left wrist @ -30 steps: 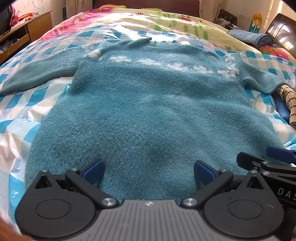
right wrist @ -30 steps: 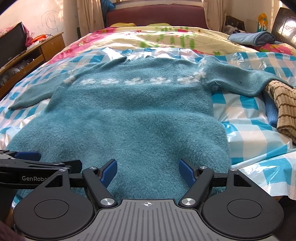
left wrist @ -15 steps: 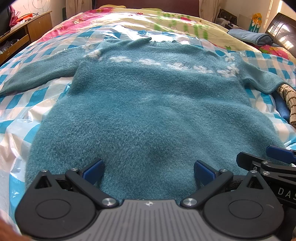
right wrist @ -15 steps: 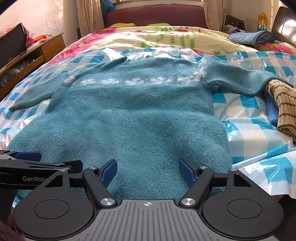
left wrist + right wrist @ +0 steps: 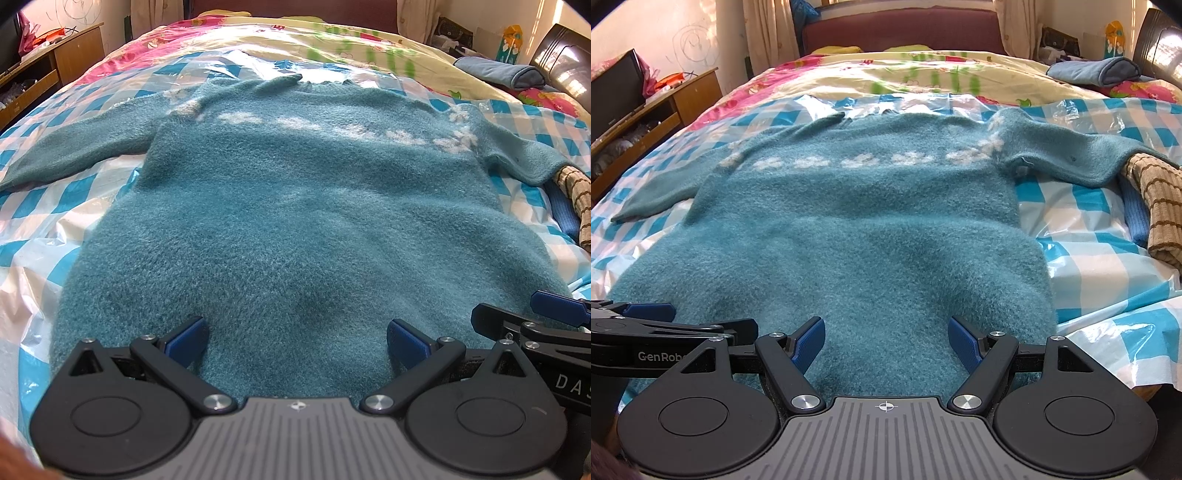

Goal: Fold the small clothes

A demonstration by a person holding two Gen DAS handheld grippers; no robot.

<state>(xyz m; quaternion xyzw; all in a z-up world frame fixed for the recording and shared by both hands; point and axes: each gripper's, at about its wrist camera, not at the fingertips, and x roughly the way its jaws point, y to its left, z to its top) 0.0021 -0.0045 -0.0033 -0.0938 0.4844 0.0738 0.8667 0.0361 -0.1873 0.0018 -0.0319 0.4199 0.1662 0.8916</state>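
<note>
A fuzzy teal sweater (image 5: 303, 206) with a white flower band lies flat, front down the bed, both sleeves spread out; it also shows in the right wrist view (image 5: 857, 229). My left gripper (image 5: 297, 341) is open, its blue pads wide apart over the sweater's near hem, left part. My right gripper (image 5: 886, 345) is open over the hem's right part. Each gripper shows at the edge of the other's view: the right one (image 5: 554, 308) and the left one (image 5: 650, 312). Neither holds cloth.
The sweater lies on a blue-and-white checked plastic sheet (image 5: 1089, 229) over a floral bedspread. A brown striped garment on a blue one (image 5: 1156, 206) lies at the right edge. A folded blue cloth (image 5: 1097, 72) lies far right. A wooden desk (image 5: 665, 107) stands left of the bed.
</note>
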